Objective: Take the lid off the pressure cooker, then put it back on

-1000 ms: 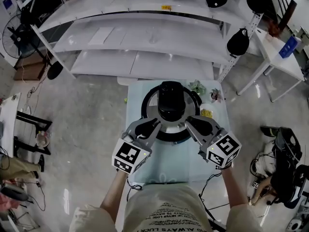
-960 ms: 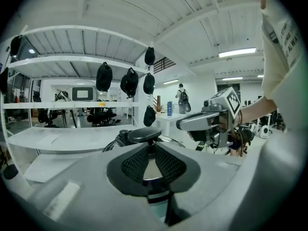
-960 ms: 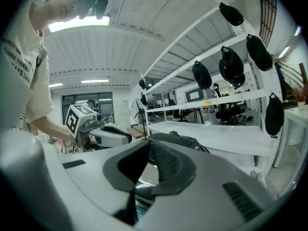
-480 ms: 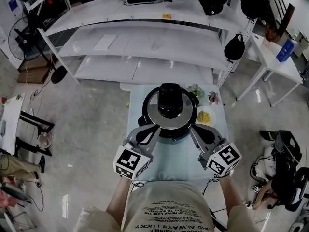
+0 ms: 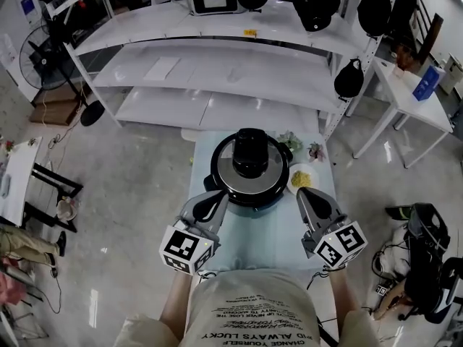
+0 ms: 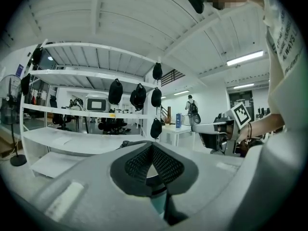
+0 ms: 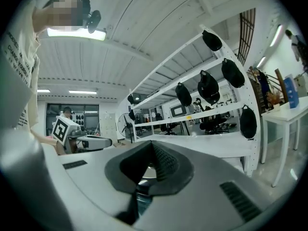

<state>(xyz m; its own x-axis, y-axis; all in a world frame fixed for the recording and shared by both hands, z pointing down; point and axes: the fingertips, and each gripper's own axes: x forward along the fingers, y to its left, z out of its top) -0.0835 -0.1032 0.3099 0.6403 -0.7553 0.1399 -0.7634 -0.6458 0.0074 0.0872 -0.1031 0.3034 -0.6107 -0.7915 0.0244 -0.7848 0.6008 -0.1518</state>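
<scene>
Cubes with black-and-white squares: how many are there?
2. One cube sits on the left gripper, the other on the right gripper, each at its gripper's rear end. None appears hidden.

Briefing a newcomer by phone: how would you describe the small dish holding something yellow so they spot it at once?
Find the pale-blue table before the white shelving. The dish sits just right of the black pressure cooker; it alone is white with yellow contents.

Head view looks down; both gripper views share shelving [image 6: 72,143].
</scene>
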